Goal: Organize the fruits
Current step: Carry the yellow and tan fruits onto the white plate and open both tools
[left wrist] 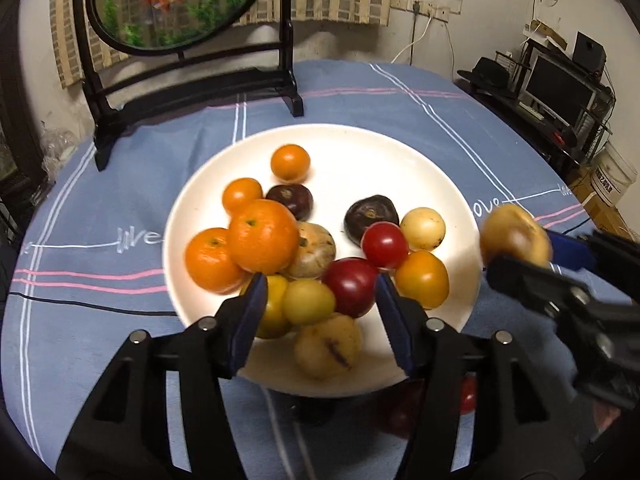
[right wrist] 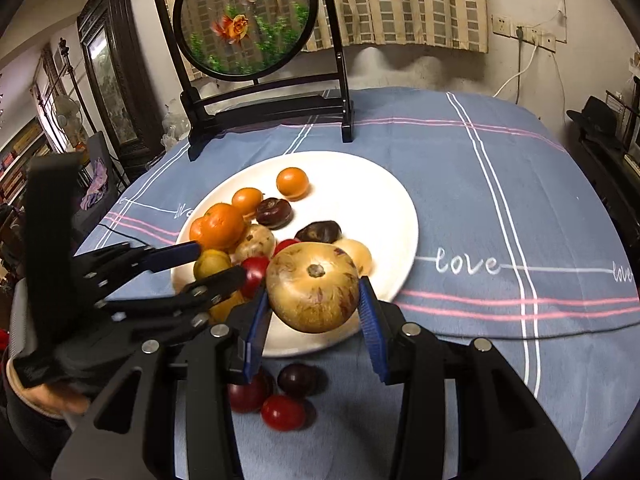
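A white plate (left wrist: 420,160) on the blue tablecloth holds several fruits: oranges (left wrist: 262,236), red tomatoes (left wrist: 352,286), dark purple fruits (left wrist: 370,214) and yellow ones (left wrist: 308,300). My left gripper (left wrist: 322,284) hovers open over the plate's near side, with nothing pressed between its blue pads. My right gripper (right wrist: 314,290) is shut on a round tan fruit (right wrist: 314,280), lifted above the plate's (right wrist: 360,200) front edge. That tan fruit (left wrist: 516,240) also shows right of the plate in the left wrist view. The left gripper (right wrist: 218,262) reaches in from the left.
Two dark red fruits (right wrist: 296,378) and a red tomato (right wrist: 284,412) lie on the cloth in front of the plate. A round goldfish screen on a black stand (right wrist: 244,20) stands behind it. A shelf with a monitor (left wrist: 560,88) is at the right.
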`<state>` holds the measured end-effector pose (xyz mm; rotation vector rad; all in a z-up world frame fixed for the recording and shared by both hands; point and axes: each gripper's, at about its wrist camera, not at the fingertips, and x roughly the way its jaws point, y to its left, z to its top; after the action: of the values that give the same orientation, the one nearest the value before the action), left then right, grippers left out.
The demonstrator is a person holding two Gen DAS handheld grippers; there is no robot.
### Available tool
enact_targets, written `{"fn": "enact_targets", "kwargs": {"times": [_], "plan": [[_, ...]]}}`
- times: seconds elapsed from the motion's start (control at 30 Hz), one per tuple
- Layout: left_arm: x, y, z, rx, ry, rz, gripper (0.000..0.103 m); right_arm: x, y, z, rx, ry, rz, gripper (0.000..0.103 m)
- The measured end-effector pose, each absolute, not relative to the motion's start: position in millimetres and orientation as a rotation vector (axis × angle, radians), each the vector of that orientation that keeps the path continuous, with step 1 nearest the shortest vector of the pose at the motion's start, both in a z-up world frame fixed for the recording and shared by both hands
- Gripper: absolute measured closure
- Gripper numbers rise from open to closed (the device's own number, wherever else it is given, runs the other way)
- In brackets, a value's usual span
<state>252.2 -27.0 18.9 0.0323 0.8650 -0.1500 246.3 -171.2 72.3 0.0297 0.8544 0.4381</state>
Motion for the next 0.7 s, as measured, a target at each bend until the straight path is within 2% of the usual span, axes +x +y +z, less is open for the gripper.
{"fn": "enact_targets", "kwargs": {"times": [0.07, 0.23, 0.7], "plan": [[244, -22, 23, 0.037, 0.849, -0.138, 0.028, 255, -166, 72, 0.017, 0.852, 0.438, 0.06], [237, -1, 26, -0.017, 0.836, -0.102, 0.024, 282, -154, 66, 0.008, 0.862, 0.41, 0.06], [238, 9, 18, -0.035, 0.852, -0.088, 0.023, 316, -145, 45, 0.024, 0.914, 0.314, 0.058]]}}
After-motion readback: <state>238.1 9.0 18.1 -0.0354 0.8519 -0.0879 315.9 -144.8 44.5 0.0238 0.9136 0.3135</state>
